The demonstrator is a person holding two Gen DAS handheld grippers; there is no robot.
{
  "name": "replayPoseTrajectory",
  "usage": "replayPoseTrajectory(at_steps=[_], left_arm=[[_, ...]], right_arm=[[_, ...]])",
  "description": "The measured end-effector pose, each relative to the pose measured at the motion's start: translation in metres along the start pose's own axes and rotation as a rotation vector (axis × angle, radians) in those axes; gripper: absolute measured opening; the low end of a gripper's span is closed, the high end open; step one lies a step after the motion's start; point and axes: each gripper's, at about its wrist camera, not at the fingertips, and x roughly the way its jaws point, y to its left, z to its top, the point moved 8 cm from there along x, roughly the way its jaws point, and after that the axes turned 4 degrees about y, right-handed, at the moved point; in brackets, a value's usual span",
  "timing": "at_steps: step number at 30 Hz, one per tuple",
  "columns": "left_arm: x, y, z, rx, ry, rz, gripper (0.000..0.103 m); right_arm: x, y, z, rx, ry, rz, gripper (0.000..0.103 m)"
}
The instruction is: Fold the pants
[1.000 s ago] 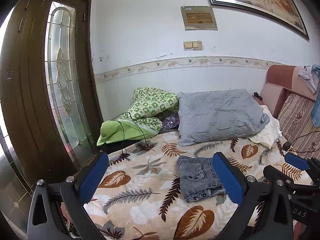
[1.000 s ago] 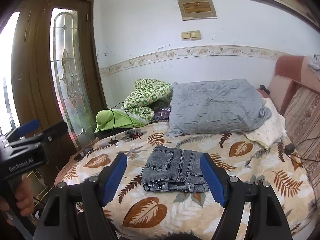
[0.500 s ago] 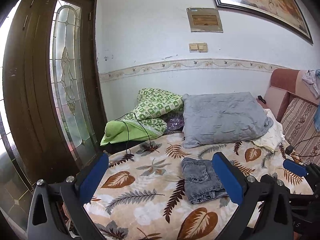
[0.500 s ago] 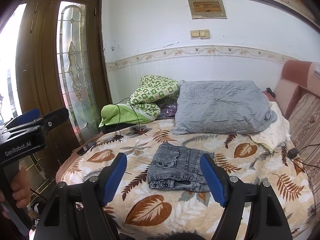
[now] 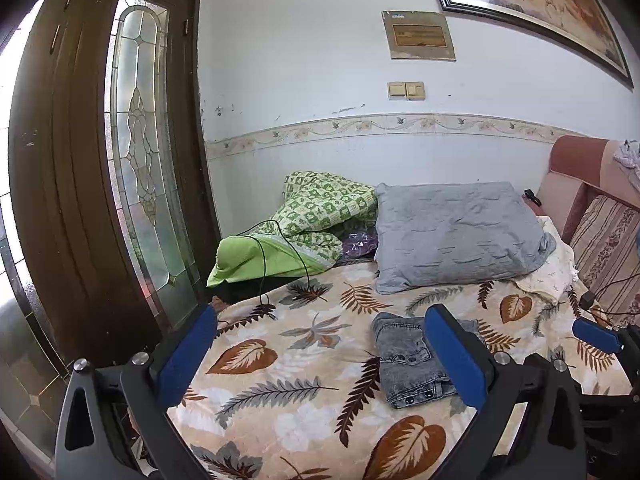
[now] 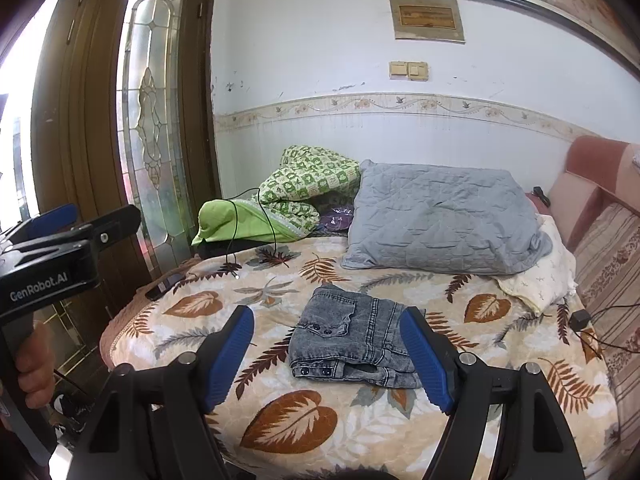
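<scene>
Bed (image 6: 280,420) unchanged | pants (image 6: 356,338) folded | tools (image 6: 328,360) pulled back

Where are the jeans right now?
The folded jeans lie on the leaf-print bedspread, in front of the grey pillow. In the right wrist view they sit just beyond the open right tongs, untouched.

- The left gripper (image 5: 320,354) is held level-ish, tipped slightly downward, its two blue-padded fingers (image 5: 188,354) spread wide with nothing between them.
- The right gripper (image 6: 327,354) points the same way, also tipped slightly down, jaws wide apart and gripping nothing.
- Taking the right gripper as the mark, the left gripper is beside it on its left, near but not touching.
- A hand (image 6: 34,364) is wrapped around the left gripper's handle from below.
</scene>
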Motion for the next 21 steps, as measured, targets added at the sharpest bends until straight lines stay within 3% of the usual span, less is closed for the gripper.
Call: replayPoseTrajectory(at_steps=[21], left_arm=[[0.020, 0.007, -0.010, -0.010, 0.042, -0.001, 0.103]], right_arm=[[0.023, 0.010, -0.001, -0.022, 0.059, -0.019, 0.079]])
